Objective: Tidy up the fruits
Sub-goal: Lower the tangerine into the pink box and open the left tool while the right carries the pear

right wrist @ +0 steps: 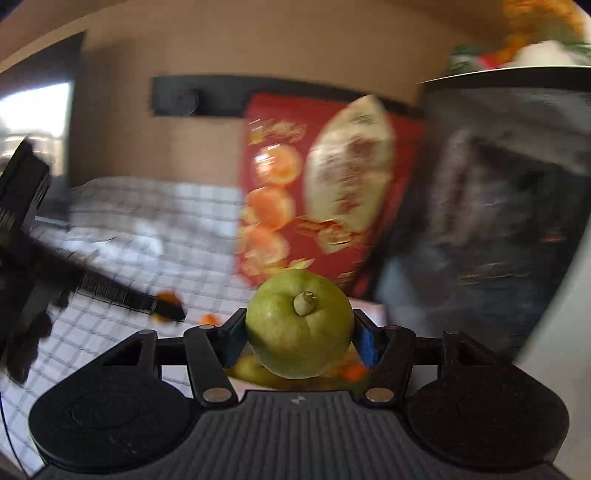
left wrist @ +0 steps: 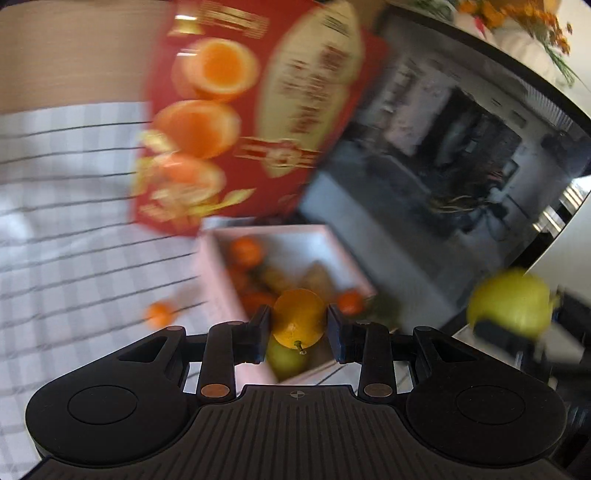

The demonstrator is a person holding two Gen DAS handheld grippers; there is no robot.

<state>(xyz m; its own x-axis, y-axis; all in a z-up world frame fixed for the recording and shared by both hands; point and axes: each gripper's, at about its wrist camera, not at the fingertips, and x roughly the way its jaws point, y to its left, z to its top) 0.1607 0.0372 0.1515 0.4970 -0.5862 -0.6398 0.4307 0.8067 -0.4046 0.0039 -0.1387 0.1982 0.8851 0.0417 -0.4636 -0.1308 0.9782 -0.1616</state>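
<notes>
My left gripper (left wrist: 298, 325) is shut on an orange fruit (left wrist: 299, 314) with a short stem, held above a white box (left wrist: 273, 232). The box holds several oranges (left wrist: 245, 251) and pears (left wrist: 286, 358). My right gripper (right wrist: 300, 332) is shut on a green pear (right wrist: 299, 325), stem towards the camera, also over the box. In the left wrist view the right gripper (left wrist: 517, 312) with its pear (left wrist: 511, 301) hangs at the far right. In the right wrist view the left gripper (right wrist: 168, 304) reaches in from the left. Both views are blurred.
A small loose orange (left wrist: 159, 314) lies on the checked tablecloth (left wrist: 74, 221) left of the box. A red carton (left wrist: 240, 110) printed with oranges stands behind the box. A dark glossy appliance (left wrist: 443, 166) stands to its right, with flowers (left wrist: 517, 18) on top.
</notes>
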